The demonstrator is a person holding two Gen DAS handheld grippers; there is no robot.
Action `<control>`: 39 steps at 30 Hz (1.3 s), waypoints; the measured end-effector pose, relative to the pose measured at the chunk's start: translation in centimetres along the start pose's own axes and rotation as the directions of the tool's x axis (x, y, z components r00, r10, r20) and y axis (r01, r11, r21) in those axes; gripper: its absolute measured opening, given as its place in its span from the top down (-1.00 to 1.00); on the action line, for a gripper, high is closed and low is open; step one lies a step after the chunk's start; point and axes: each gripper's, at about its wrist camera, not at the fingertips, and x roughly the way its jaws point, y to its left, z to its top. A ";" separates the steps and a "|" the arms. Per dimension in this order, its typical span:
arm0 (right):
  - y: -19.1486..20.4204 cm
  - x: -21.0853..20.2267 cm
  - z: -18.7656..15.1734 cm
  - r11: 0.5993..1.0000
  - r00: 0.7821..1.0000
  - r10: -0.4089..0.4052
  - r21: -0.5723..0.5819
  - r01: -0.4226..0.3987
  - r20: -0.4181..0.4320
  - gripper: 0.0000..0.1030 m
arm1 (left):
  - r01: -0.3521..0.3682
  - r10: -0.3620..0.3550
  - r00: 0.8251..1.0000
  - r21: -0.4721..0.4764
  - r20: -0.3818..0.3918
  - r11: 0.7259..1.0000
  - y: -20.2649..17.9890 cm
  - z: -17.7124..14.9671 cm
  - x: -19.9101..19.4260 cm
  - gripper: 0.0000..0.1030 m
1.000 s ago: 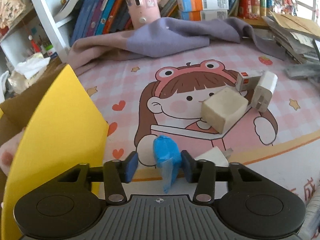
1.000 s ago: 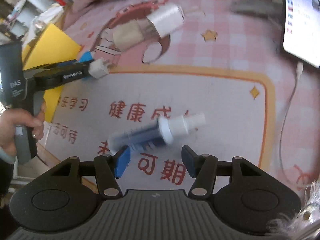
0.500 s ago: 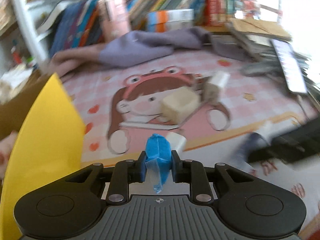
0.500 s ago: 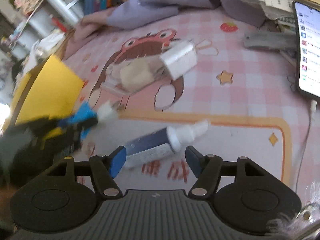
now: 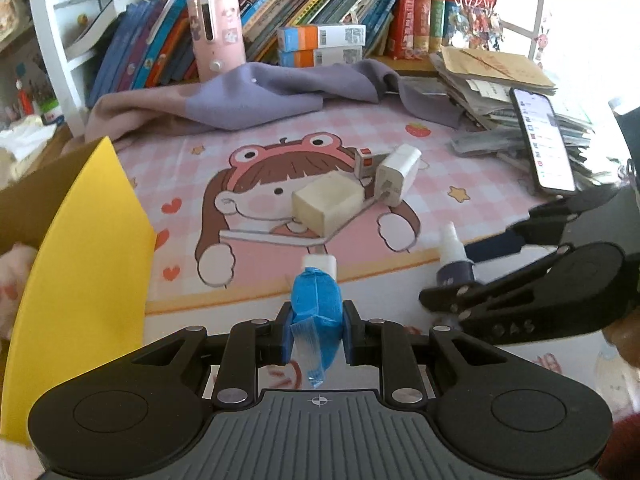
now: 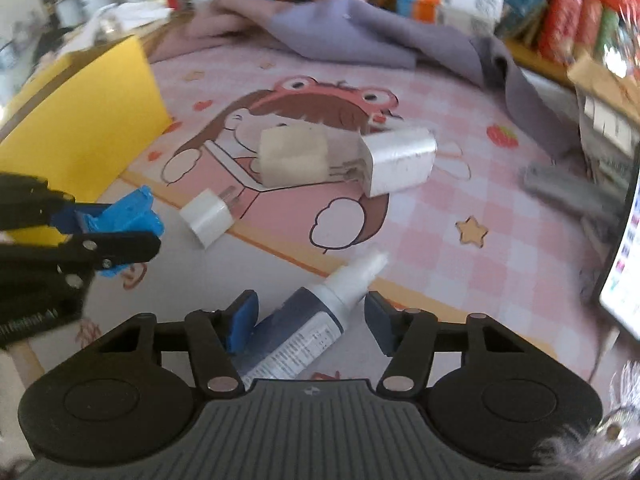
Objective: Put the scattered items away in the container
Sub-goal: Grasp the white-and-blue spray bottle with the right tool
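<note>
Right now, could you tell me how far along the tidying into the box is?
Nothing shows as done; the box interior is hidden. In hand: the left gripper is shut on a blue packet; the right gripper's jaws, just closing, straddle the spray bottle without clamping it. Left: sponge block, large charger, small plug.

A home study corner: a bookshelf [image 5: 52, 52] is holding rows of books [image 5: 280, 8], a cartoon mat [image 5: 480, 152] is covering the tabletop, and a blanket [image 5: 248, 100] is lying beside a phone [image 5: 542, 140].
</note>
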 end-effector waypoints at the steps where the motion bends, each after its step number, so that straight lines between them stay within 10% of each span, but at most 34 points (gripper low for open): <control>1: 0.2 -0.3 -0.2 1.000 1.000 -0.003 -0.028 0.003 0.005 -0.03 | 0.007 -0.007 1.000 -0.003 -0.002 1.000 -0.1 -0.2 -0.3 0.58; 7: 0.7 -0.1 -1.6 1.000 0.998 -0.004 -0.026 0.003 -0.070 -0.04 | 0.040 -0.040 0.999 0.004 0.001 0.999 -1.1 -0.4 -1.5 0.57; 13: -0.1 -0.7 -2.1 0.999 0.998 -0.041 -0.012 0.040 -0.045 0.40 | 0.045 -0.045 0.999 0.006 0.012 0.999 -1.3 -0.2 -2.5 0.58; 39: -0.9 -7.3 -2.6 0.991 0.996 0.020 0.130 -0.032 0.091 0.41 | 0.098 -0.097 0.991 -0.003 0.090 0.995 -2.3 0.7 -6.1 0.58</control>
